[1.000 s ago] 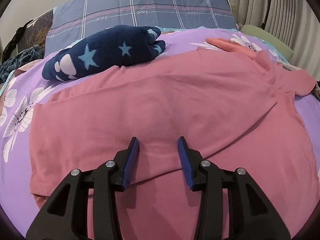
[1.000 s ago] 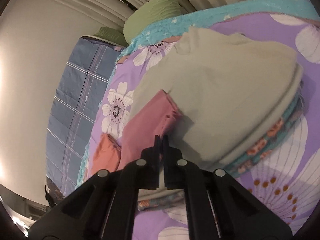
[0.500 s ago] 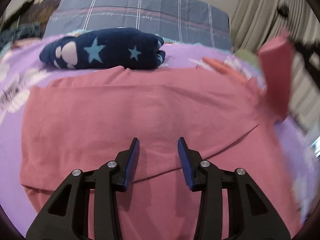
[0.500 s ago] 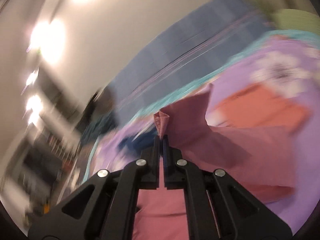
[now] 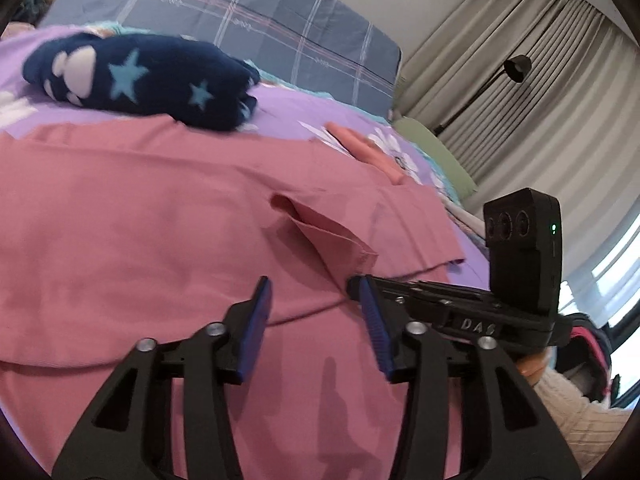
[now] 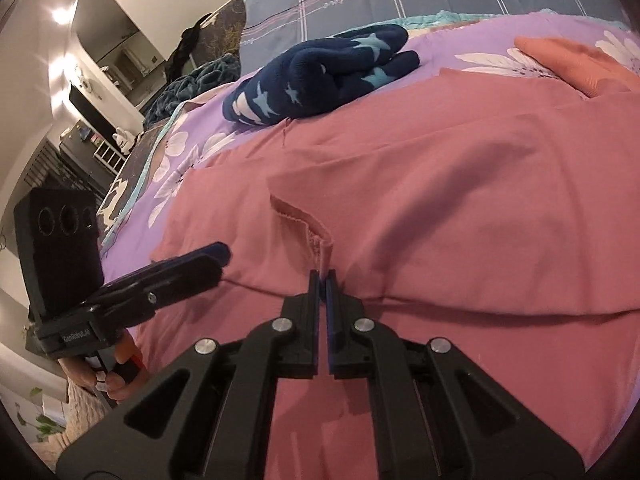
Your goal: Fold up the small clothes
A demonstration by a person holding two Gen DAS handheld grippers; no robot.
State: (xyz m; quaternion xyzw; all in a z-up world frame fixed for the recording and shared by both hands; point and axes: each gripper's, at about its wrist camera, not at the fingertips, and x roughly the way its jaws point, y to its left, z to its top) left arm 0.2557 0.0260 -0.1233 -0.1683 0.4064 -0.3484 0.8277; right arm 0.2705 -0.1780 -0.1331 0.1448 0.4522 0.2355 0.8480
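Note:
A pink shirt [image 5: 140,220] [image 6: 480,208] lies spread on the purple flowered bedspread [image 5: 304,108]. Its sleeve [image 5: 332,240] [image 6: 316,240] is folded in over the body. My right gripper [image 6: 323,276] [image 5: 354,286] is shut on the sleeve's hem, low over the shirt. My left gripper [image 5: 312,284] [image 6: 220,252] hovers just to its left above the shirt. Its jaws are opening and nothing sits between the blue pads [image 5: 256,312].
A folded navy garment with stars [image 5: 140,80] [image 6: 320,76] lies beyond the shirt, and an orange one [image 5: 368,152] [image 6: 572,60] at the far right. A plaid pillow [image 5: 240,24], a green cushion [image 5: 436,156], a floor lamp [image 5: 516,68] and curtains stand behind.
My right gripper has swung in from the bed's right side, carrying the sleeve across onto the shirt's body. My left gripper has turned rightward, and its jaws stand wider.

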